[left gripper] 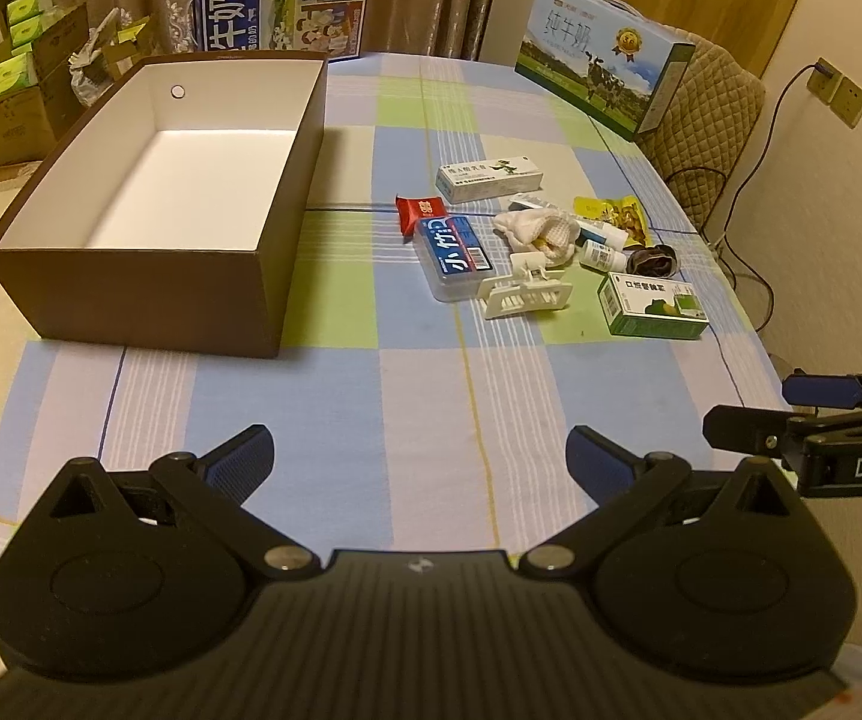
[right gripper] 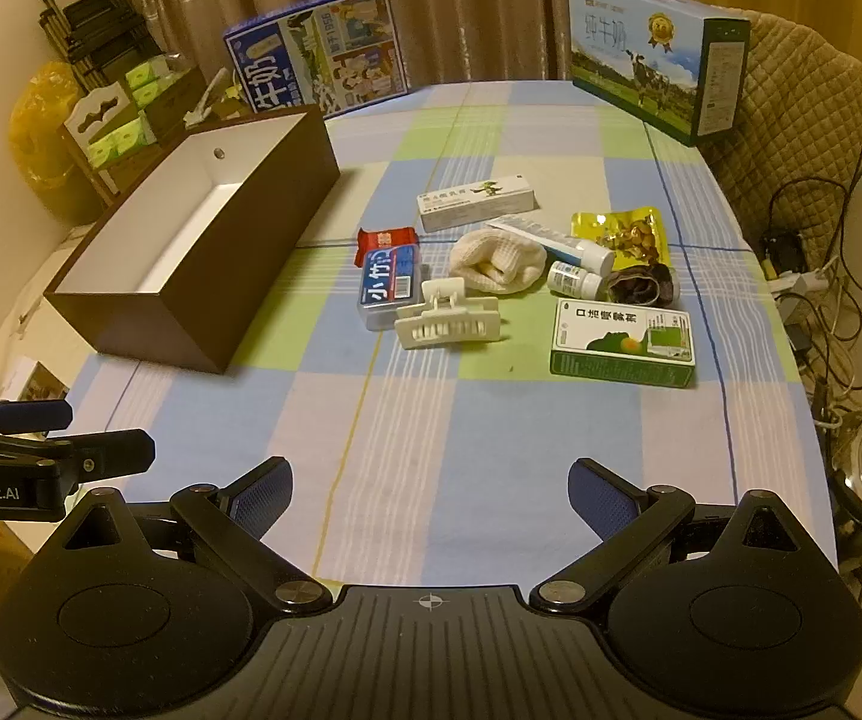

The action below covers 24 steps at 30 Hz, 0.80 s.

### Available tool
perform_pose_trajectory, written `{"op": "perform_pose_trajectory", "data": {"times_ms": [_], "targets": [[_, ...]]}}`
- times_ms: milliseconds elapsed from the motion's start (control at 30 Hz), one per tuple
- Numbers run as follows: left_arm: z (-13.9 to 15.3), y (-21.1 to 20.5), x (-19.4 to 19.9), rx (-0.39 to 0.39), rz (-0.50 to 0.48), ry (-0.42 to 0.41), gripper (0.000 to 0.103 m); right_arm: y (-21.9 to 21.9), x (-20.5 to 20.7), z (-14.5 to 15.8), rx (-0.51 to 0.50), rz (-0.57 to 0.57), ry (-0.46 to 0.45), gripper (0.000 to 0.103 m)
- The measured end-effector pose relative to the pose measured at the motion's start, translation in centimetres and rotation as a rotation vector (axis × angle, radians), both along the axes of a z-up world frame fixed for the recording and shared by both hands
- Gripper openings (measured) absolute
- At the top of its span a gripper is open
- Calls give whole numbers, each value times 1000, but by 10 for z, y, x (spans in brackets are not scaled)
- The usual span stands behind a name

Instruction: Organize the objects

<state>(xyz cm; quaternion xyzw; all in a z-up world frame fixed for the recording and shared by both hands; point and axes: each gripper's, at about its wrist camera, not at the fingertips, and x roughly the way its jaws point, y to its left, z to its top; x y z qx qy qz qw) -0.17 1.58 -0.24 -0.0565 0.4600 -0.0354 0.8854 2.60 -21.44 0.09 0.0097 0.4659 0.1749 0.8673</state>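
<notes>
Both grippers spread wide, nothing gripped, hovering over near table edge.

Left gripper & right gripper sit back, probably to survey before 1st pick. Brown box at 10 o'clock, long axis running 12–6, interior looks bare. Clutter at 1 o'clock: white hair clip nearest, long axis 9–3; green carton at its 3 o'clock.

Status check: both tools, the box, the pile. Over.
Left tool open, right tool open, both holding nothing. Brown box has nothing inside. Clutter, hair clip nearest, unsorted on tablecloth. Approach unobstructed.
</notes>
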Motion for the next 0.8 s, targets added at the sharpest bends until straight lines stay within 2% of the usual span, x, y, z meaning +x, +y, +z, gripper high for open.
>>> {"op": "perform_pose_trajectory", "data": {"times_ms": [800], "targets": [[-3, 9, 12, -3, -40, 16, 102, 9, 2, -3, -7, -47, 12, 97]]}}
